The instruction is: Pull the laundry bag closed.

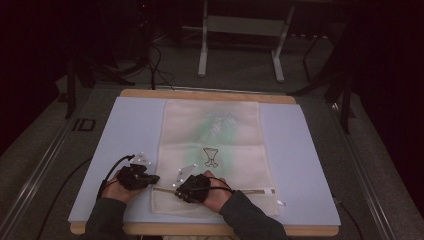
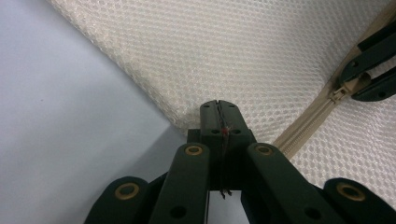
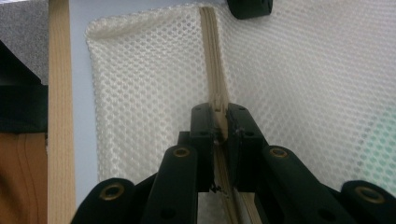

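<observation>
1. the mesh laundry bag (image 1: 212, 155) is laid flat mid-worktop (image 1: 300, 150).
2. its left edge is pinched by the left hand-held gripper (image 2: 219, 108).
3. its zipper pull (image 3: 219, 109) is clamped by the right hand-held gripper (image 3: 219, 122).
4. the bag is judged light, limp and snag-prone; it is best taken at the pull.

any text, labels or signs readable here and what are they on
"ID": pale letters on the dark surface left of the table, the one marking that reads.
The mesh bag carries a dark outline drawing over a green print, a picture, not lettering.
No text on the zipper, the left gripper or the right gripper in the gripper views.
</observation>
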Tool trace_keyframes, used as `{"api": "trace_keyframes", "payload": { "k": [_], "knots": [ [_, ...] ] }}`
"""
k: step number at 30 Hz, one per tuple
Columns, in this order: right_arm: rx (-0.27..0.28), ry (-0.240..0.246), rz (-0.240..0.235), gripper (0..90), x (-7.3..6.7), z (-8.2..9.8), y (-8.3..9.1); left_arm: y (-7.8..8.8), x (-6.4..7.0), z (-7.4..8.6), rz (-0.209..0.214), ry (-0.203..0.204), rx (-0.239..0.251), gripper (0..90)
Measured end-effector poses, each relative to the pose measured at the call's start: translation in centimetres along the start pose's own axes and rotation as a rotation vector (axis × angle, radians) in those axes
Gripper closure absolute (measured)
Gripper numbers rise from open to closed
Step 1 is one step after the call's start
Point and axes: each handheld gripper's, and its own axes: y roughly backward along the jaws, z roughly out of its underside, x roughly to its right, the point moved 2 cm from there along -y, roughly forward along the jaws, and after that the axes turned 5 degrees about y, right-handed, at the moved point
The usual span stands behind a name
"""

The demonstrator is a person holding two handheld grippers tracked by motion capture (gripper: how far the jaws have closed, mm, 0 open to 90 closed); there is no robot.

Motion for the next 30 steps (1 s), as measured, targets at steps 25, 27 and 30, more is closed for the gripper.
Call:
{"api": "trace_keyframes", "payload": {
  "k": [25,27,30],
  "knots": [
    [-0.018,-0.012,0.009,82.2,-0.1,1.8,1.3,0.0,0.1,0.0,-0.006,-0.003,0.000,89.9],
    [-0.015,-0.009,0.011,82.2,-0.1,2.0,1.4,0.0,0.1,0.0,-0.005,-0.003,0.000,89.9],
    [-0.019,-0.011,0.013,82.2,-0.1,2.2,1.6,0.0,0.1,0.0,-0.006,-0.004,0.000,89.9]
  ]
}}
